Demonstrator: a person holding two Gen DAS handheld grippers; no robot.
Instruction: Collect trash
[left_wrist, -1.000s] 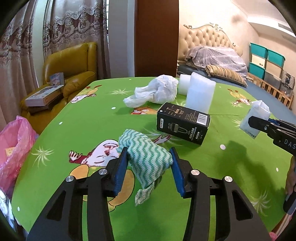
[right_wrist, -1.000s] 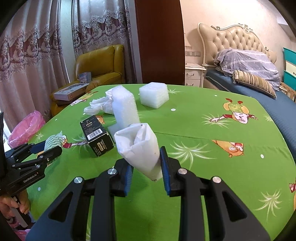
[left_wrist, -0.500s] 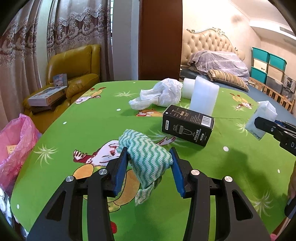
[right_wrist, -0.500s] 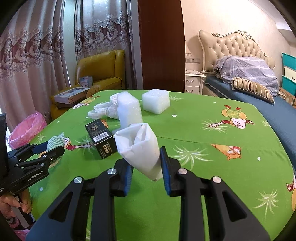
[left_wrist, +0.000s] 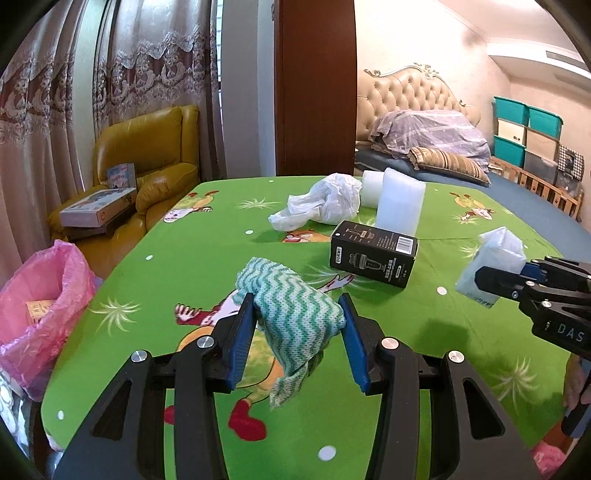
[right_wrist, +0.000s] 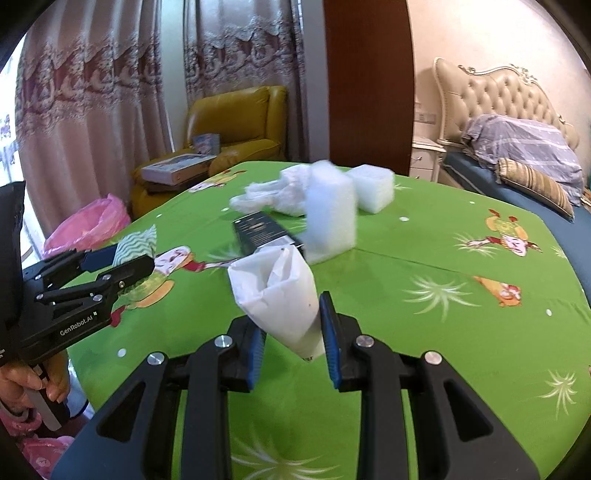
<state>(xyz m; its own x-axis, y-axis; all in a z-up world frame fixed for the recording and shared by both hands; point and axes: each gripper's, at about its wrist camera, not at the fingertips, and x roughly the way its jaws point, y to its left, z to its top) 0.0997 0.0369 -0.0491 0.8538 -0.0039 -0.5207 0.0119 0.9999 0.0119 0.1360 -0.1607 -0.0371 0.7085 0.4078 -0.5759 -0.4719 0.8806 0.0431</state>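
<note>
One cloth is clamped in the left tongs, one white bag in the right tongs. At upper centre of the desk, one box, two foam blocks and one crumpled bag are seen.

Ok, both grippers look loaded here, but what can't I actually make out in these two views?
- Pink bag, left wrist view: interior mostly hidden by its own folds; the picture's edge cuts it.
- Black box, right wrist view: blurred, print unreadable, near end hidden behind the white paper bag.
- Foam blocks, right wrist view: motion-blurred, edges smeared.
- Green-striped cloth, right wrist view: mostly hidden by the left gripper.
- Right gripper, left wrist view: body cut by the edge.
</note>
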